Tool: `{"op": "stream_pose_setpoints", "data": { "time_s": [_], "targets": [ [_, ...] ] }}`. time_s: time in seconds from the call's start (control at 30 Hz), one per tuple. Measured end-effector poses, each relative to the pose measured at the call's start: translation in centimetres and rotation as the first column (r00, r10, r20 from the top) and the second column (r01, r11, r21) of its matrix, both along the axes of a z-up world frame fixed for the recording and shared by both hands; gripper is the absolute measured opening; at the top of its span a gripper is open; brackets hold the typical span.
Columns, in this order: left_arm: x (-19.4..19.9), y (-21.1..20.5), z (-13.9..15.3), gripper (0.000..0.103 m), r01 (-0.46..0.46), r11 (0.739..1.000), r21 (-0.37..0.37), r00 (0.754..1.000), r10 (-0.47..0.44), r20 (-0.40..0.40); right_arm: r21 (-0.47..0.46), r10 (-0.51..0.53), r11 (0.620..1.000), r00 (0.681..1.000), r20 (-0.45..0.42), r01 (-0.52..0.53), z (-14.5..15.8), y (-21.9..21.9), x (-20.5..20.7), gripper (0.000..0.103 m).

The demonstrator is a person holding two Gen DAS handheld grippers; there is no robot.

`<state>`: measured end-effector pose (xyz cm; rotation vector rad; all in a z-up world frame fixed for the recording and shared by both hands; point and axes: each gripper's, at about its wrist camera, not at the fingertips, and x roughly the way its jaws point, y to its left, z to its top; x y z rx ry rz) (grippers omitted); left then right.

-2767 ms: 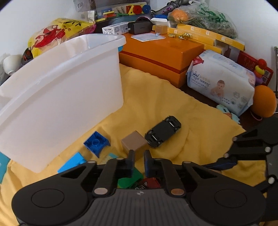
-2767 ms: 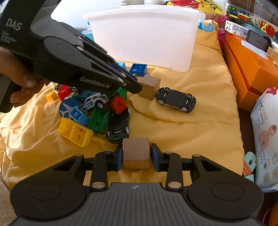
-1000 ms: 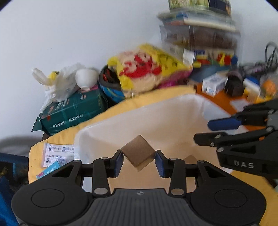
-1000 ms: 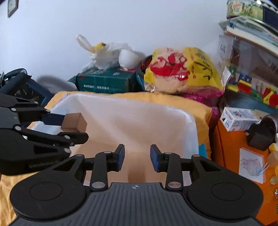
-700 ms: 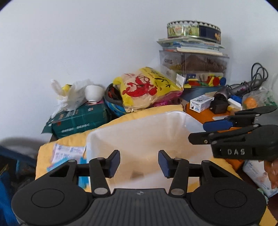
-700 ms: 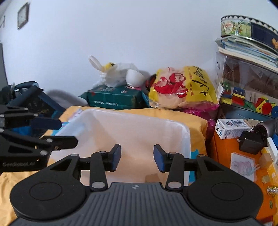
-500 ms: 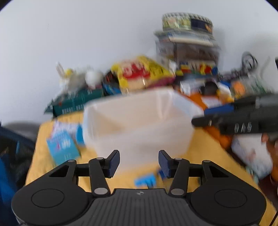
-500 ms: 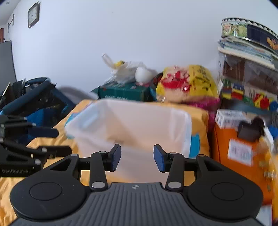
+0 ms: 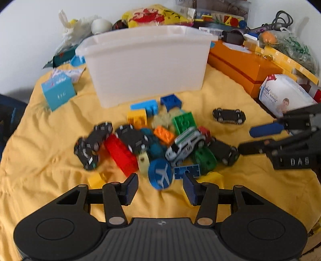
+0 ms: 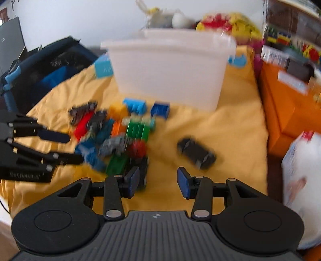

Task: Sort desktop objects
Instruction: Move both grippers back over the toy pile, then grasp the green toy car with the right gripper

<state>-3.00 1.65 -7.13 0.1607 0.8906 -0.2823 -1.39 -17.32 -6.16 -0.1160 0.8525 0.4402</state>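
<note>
Left claw gapes wide, empty; right claw likewise, over toy pile.

This is a lived-in home, likely a child's play corner. Toy cars and plastic building bricks lie heaped on a yellow cloth before a white plastic bin. Around them sit a baby-wipes pack, an orange box, a yellow snack bag and crowded household clutter against a plain white wall.
</note>
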Motion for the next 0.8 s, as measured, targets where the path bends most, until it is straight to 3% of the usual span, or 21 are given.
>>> {"op": "stream_pose_setpoints", "data": {
  "time_s": [0.2,0.37,0.5,0.6,0.63,0.7,0.8],
  "targets": [
    [-0.7,0.2,-0.3,0.053,-0.005,1.000,-0.023,1.000,0.004,-0.008,0.040,0.011,0.999,0.998,-0.054,-0.008,-0.9,0.3,-0.9,0.043],
    [-2.1,-0.4,0.7,0.053,0.056,0.998,-0.032,0.998,-0.056,0.008,0.004,0.005,1.000,1.000,-0.023,-0.005,-0.6,1.8,-0.6,0.041],
    [-3.6,-1.6,1.5,0.053,0.137,0.991,0.004,0.989,-0.137,0.056,0.119,-0.095,0.987,0.991,-0.099,0.106,-1.1,0.6,0.9,0.041],
    [-3.8,-2.4,1.3,0.053,0.172,0.985,0.020,0.984,-0.173,0.050,0.192,-0.118,0.968,0.970,-0.214,0.160,-2.1,-0.3,2.3,0.040],
    [-3.8,-2.6,1.3,0.053,0.182,0.983,0.014,0.982,-0.182,0.045,0.203,-0.110,0.965,0.962,-0.251,0.164,-2.7,-0.3,2.6,0.038],
    [-3.8,-2.8,1.4,0.053,0.193,0.981,0.019,0.980,-0.193,0.048,0.232,-0.082,0.961,0.956,-0.282,0.151,-3.3,-0.1,2.6,0.022],
    [-3.4,-2.8,1.5,0.053,0.190,0.982,0.007,0.981,-0.190,0.045,0.167,-0.054,0.982,0.980,-0.193,0.087,-2.4,0.8,1.7,0.018]
  ]
}}
